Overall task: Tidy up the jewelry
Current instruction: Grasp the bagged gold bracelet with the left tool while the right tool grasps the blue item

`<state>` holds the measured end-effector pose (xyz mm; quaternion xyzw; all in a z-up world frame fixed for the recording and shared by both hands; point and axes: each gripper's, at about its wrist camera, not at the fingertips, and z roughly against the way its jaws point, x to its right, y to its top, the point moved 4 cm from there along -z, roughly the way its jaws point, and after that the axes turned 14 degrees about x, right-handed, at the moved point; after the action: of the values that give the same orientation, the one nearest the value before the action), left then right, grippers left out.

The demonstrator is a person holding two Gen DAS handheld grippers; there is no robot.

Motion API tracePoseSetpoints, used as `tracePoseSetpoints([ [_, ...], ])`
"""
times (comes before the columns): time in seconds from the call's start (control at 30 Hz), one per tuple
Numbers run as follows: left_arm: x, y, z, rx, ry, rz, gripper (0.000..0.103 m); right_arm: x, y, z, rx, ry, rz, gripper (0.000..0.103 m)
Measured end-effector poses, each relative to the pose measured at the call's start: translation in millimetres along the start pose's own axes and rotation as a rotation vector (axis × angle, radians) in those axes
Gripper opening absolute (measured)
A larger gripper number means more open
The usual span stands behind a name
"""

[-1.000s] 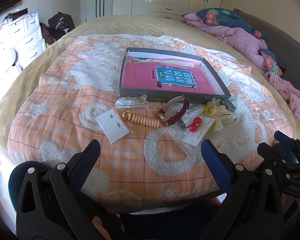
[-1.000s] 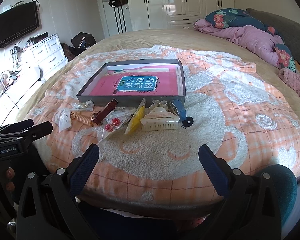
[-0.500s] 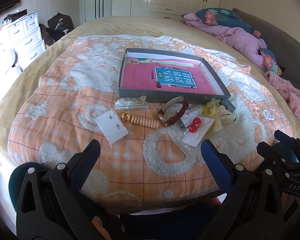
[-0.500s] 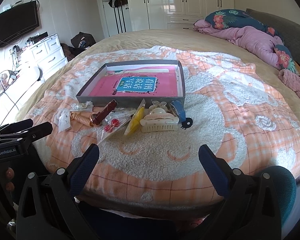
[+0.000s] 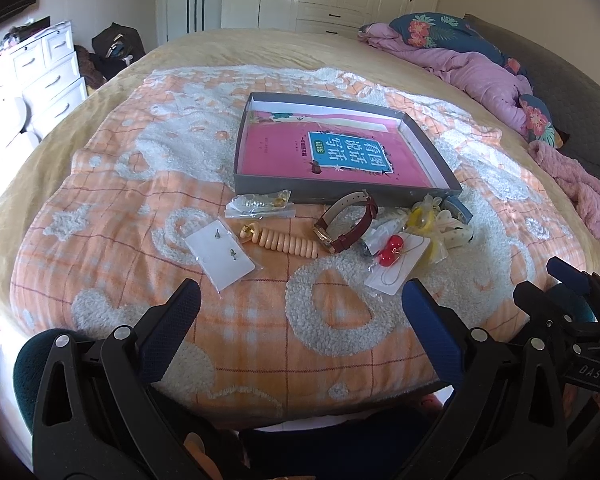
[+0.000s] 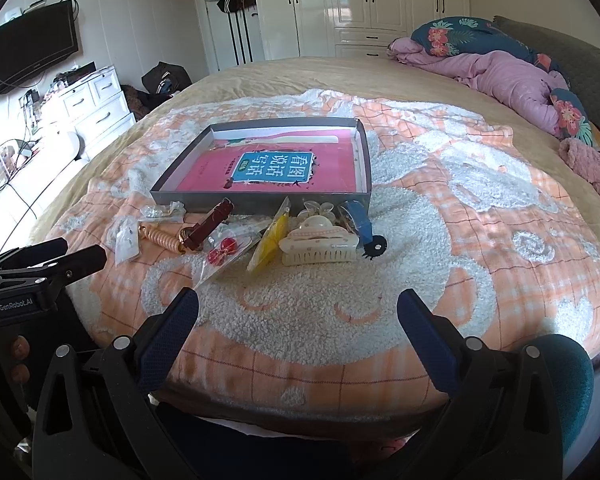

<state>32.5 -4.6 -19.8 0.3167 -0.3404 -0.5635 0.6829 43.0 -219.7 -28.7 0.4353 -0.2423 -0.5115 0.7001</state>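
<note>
Jewelry all loose on the blanket, strung along the near wall of the gray box: earring card, bead string, watch, red beads, hair claw. Nothing sorted yet; box holds only a pink book. Left gripper and right gripper hovering at the blanket's near edge, jaws spread wide, holding nothing.
</note>
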Motion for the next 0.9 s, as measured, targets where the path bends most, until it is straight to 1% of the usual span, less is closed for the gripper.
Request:
tracePoseSetpoints([
  [0.07,-1.5,0.6,-1.2,-0.004,-0.001,0.007,0.094,-0.4,0.9,-3.6,-0.004,0.003,0.002,0.099],
  [0.13,-6.4,-6.6,-12.1,-0.012,-0.003,0.01,0.094,-0.4,1.9,-6.3,-0.006,0.008,0.005,0.099],
  [0.23,-14.0,-7.1,-22.4,-0.03,0.013,0.02,0.094,0.6,4.4,-11.6,-0.011,0.013,0.0,0.099],
  [0.53,-43.6,3.5,-51.1,-0.068,0.049,0.069,0.094,7.6,12.5,-28.3,-0.021,0.003,0.004,0.099],
  [0.67,-47.1,8.6,-66.9,-0.089,0.046,0.069,0.094,13.7,15.8,-36.6,-0.026,0.001,0.001,0.099],
  [0.8,-48.3,12.4,-84.1,-0.121,0.015,0.099,0.094,22.4,20.6,-45.6,-0.024,-0.016,-0.002,0.099],
  [0.9,-46.5,15.3,-95.4,-0.134,0.004,0.101,0.094,33.3,22.2,-54.6,-0.042,-0.033,-0.024,0.099],
])
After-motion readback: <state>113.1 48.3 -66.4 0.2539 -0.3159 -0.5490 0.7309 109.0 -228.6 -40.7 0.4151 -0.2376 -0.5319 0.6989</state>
